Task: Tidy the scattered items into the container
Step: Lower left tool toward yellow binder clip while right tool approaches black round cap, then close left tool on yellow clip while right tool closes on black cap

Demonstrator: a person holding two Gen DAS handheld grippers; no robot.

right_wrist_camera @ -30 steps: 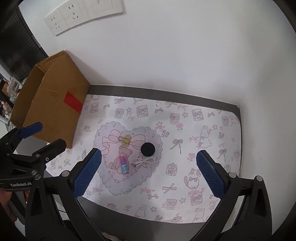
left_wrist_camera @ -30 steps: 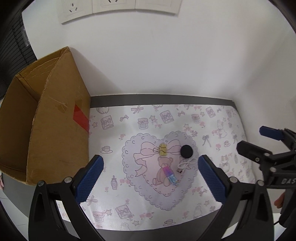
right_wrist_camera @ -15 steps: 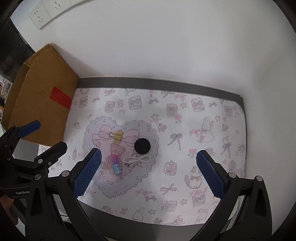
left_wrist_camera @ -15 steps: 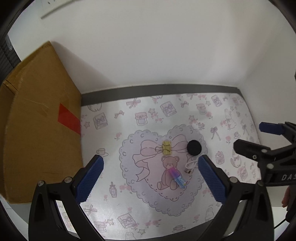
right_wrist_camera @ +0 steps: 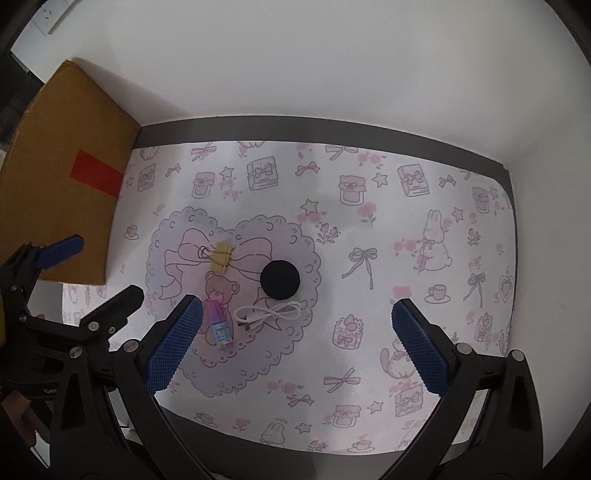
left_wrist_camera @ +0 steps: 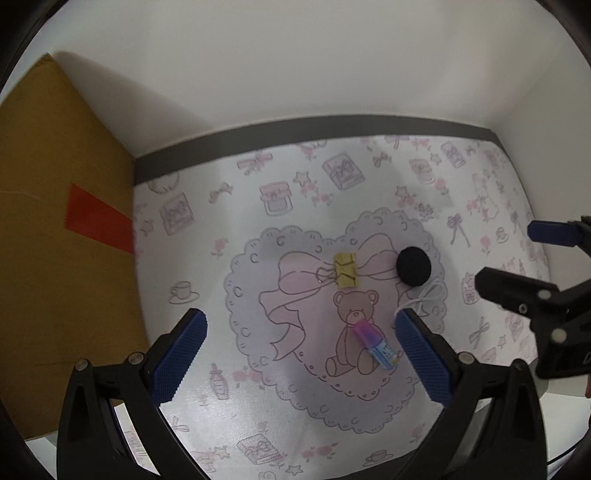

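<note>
Four small items lie on the heart print of the table mat: a yellow binder clip (left_wrist_camera: 345,269) (right_wrist_camera: 221,256), a black round disc (left_wrist_camera: 413,265) (right_wrist_camera: 279,279), a coiled white cable (left_wrist_camera: 424,296) (right_wrist_camera: 271,314) and a pink-and-blue tube (left_wrist_camera: 373,339) (right_wrist_camera: 219,325). A cardboard box (left_wrist_camera: 55,240) (right_wrist_camera: 66,177) stands at the left; its opening is hidden. My left gripper (left_wrist_camera: 301,354) hovers open above the mat, the tube near its right finger. My right gripper (right_wrist_camera: 293,345) is open too, above the cable and disc. Each gripper shows in the other's view.
The patterned mat (right_wrist_camera: 406,229) covers a dark table that meets white walls behind and at the right. A wall socket plate (right_wrist_camera: 48,16) shows at the upper left. The table's front edge (right_wrist_camera: 258,454) runs under my right gripper.
Both grippers have moved forward and down toward the items, which look larger now. The box has slid toward the left edge of both views. Nothing was grasped.
</note>
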